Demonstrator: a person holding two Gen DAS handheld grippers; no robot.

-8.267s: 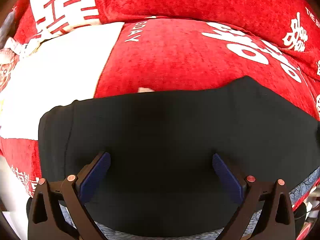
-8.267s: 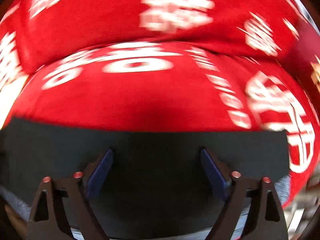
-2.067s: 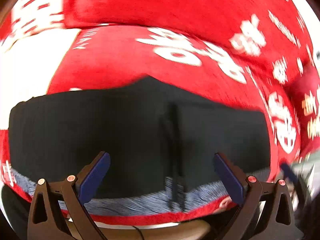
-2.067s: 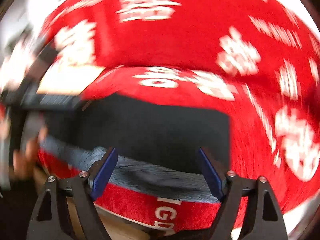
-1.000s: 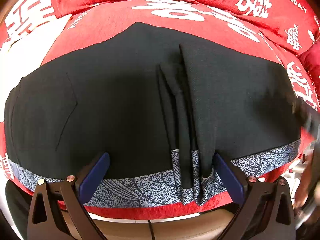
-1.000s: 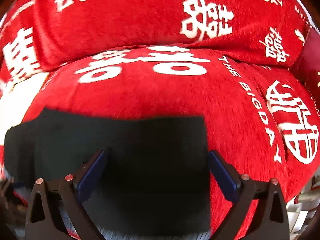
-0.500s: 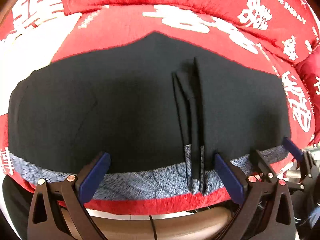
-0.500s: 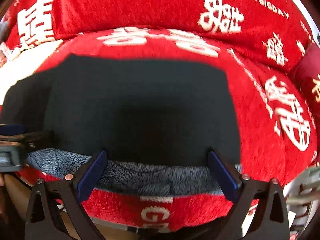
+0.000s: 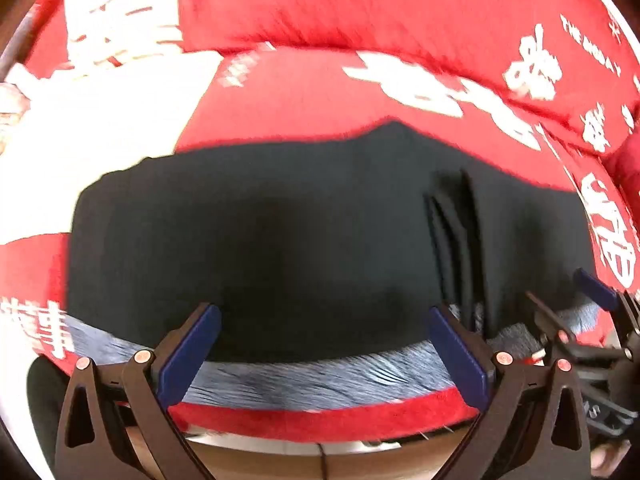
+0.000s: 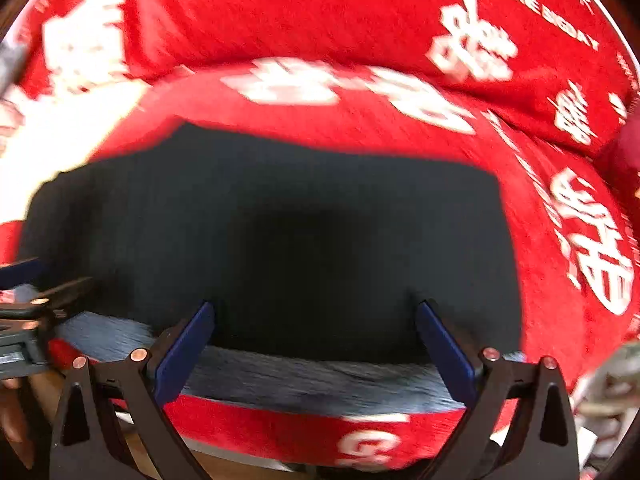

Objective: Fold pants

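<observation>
Black pants (image 9: 280, 240) lie flat across a red sofa seat (image 9: 304, 96), folded lengthwise, with a grey-blue patterned lining (image 9: 320, 376) showing along the near edge. A few narrow pleats (image 9: 456, 240) run across the cloth toward the right. My left gripper (image 9: 324, 344) is open just above the near edge, nothing between its blue pads. My right gripper (image 10: 314, 340) is also open over the near edge of the pants (image 10: 280, 240). The right gripper (image 9: 572, 300) shows at the left wrist view's right side. The left gripper (image 10: 28, 292) shows at the right wrist view's left edge.
Red cushions with white characters (image 10: 472, 52) form the sofa back. A white cloth patch (image 9: 100, 120) lies on the seat to the left. The sofa's wooden front edge (image 9: 320, 456) lies below the seat. A hand (image 10: 12, 420) holds the left tool.
Both grippers have dropped lower and closer to the near edge of the pants. The left view has shifted leftward, so the pleats now sit further right. Both stay open.
</observation>
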